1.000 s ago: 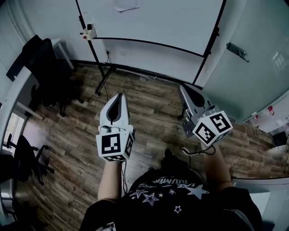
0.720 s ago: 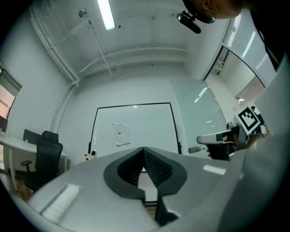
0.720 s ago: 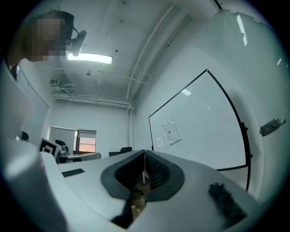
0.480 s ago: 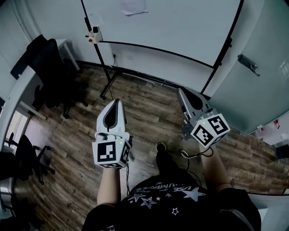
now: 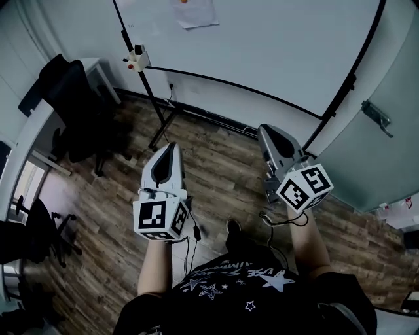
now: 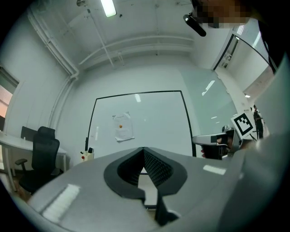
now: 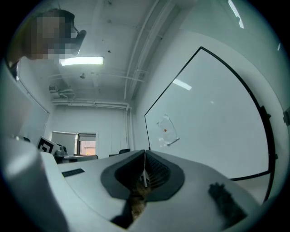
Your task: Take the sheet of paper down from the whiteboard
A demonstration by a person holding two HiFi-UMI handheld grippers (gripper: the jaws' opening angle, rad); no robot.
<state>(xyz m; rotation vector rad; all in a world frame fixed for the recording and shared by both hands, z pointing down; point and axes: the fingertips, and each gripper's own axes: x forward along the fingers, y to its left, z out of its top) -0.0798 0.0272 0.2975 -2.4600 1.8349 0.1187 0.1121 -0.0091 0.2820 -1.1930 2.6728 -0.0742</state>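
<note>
Head view: the sheet of paper hangs at the top edge of the frame on the whiteboard, well apart from both tools. Lower centre, the left hand-held gripper and the right hand-held gripper point toward the board over the wood floor.

Left gripper view: jaws clenched, nothing between them. The paper sits just above them in the frame, and the small orange dot on it is likely a magnet.

Right gripper view: jaws clenched too, empty. The paper shows at a slant, centre frame.

We judge the step in hand to be the approach. To do it well, we close the gap squarely and mind the stand's legs at floor level. We lift the tools to paper height and open the jaws before arrival. One hand-held gripper pinches a free lower corner and the other deals with the dot. We draw the paper flat along the board, slowly, since a yank could tear it at the fixing.
</note>
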